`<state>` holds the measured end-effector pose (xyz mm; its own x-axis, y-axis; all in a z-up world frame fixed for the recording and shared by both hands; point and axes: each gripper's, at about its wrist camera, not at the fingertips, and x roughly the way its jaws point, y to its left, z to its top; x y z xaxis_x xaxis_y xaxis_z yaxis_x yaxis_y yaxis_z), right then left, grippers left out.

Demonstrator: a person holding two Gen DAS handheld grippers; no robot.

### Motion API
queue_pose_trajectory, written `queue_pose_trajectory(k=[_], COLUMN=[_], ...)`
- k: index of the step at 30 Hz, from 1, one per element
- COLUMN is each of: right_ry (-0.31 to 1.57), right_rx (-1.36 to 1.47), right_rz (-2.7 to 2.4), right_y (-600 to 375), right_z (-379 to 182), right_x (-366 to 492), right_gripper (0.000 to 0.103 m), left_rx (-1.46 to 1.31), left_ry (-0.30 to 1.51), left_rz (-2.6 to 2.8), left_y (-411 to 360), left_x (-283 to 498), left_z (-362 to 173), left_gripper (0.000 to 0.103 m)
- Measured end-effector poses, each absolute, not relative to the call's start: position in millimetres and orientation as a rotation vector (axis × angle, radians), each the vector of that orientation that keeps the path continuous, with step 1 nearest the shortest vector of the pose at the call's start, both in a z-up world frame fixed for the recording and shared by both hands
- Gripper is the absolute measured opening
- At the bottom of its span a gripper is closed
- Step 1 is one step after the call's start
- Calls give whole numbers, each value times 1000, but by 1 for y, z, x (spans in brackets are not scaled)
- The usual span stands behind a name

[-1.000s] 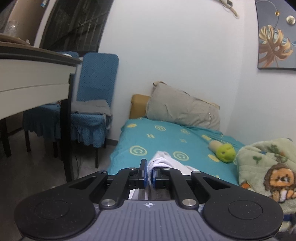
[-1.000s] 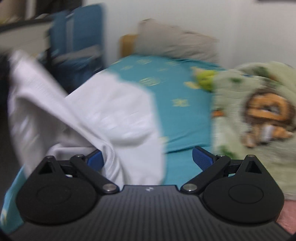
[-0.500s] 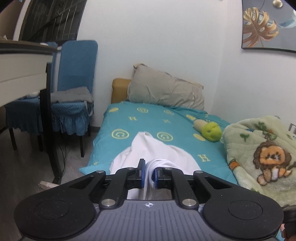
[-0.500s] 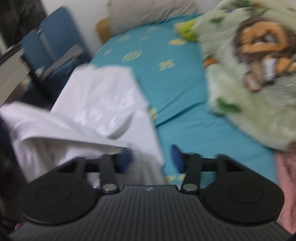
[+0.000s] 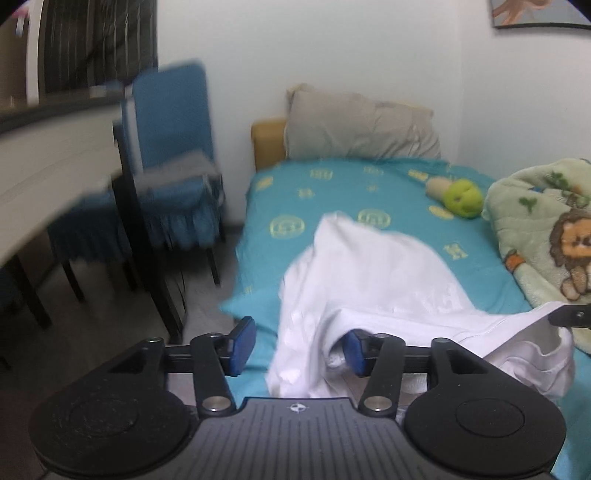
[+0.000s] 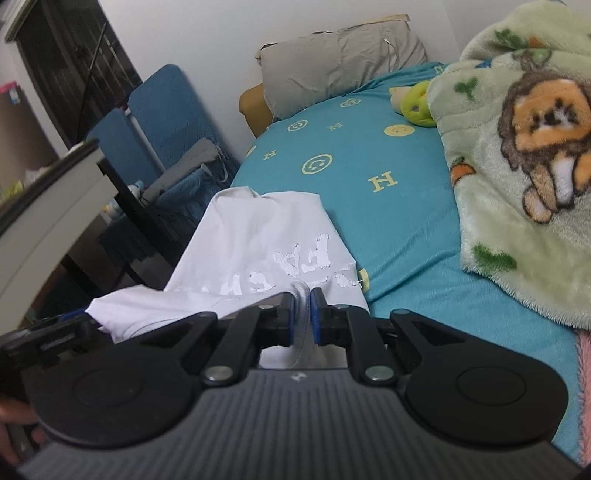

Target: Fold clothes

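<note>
White shirt (image 6: 258, 240) on teal bed (image 6: 399, 221)

We see a bed with a teal sheet (image 6: 402, 206) printed with yellow smiley faces and letter H marks. At its head a grey pillow (image 6: 340, 55) leans against the white wall (image 5: 332, 55), with a tan headboard cushion (image 5: 267, 142) just beside and partly behind it. A green plush toy (image 5: 463, 194) lies on the sheet near the far right, touching the edge of a pale green fleece blanket (image 6: 517, 166) that carries a cartoon lion. Left of the bed stand blue covered chairs (image 6: 162, 114), one with grey cloth (image 6: 192, 158) draped over its seat. Nearer us on the left is a white table with a dark top edge (image 6: 48, 195). A framed picture (image 5: 535, 14) hangs on the wall at upper right.
</note>
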<state>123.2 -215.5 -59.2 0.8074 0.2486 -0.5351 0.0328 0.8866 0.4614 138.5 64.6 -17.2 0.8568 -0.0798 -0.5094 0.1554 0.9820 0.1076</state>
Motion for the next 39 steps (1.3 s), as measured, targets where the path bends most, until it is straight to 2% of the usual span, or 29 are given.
queue_pose_trajectory(k=[3,5,7,8,11,14,18,19,21,25,31,34,35,39], right_ry=[625,620,617,616,622,625,640,645,656,676,679,678,678,674], right_rx=[521,542,556,564,593,595,581,575,572,573,575,578,585,601], right_rz=[132,138,144,147,167,183,198,199,195,176,178,181,182,178], right_y=[-221,-224,-226,-227,-229,-228,-224,-223,-222,-224,-223,-222,-223,-225], right_z=[-59,-57,-56,-56,-56,-55,-57,-58,-60,-66,-66,-65,-65,-64], right_x=[123,123,123,123,125,127,129,130,131,131,131,130,130,129], right_gripper=[12,12,12,12,12,12,12,12,12,12,12,12,12,12], left_rx=[136,95,71,67,55,-1,35,40,87,132,-105,-41,6,249], left_ry=[390,347,348,387,502,700,795,790,784,777,722,617,599,539], left_rz=[-109,-94,-82,-73,-46,-16,43,43,55,193,209,32,-47,-323], left_y=[60,58,57,58,61,74,78,77,75,103,135,104,89,23], left_x=[119,117,121,128,147,175,186,184,177,172,165,150,146,121], left_z=[-1,6,7,3,-10,-33,-48,-45,-39,-38,-23,-10,-8,-15], left_gripper=[58,63,63,64,80,78,78,78,85,86,86,87,90,91])
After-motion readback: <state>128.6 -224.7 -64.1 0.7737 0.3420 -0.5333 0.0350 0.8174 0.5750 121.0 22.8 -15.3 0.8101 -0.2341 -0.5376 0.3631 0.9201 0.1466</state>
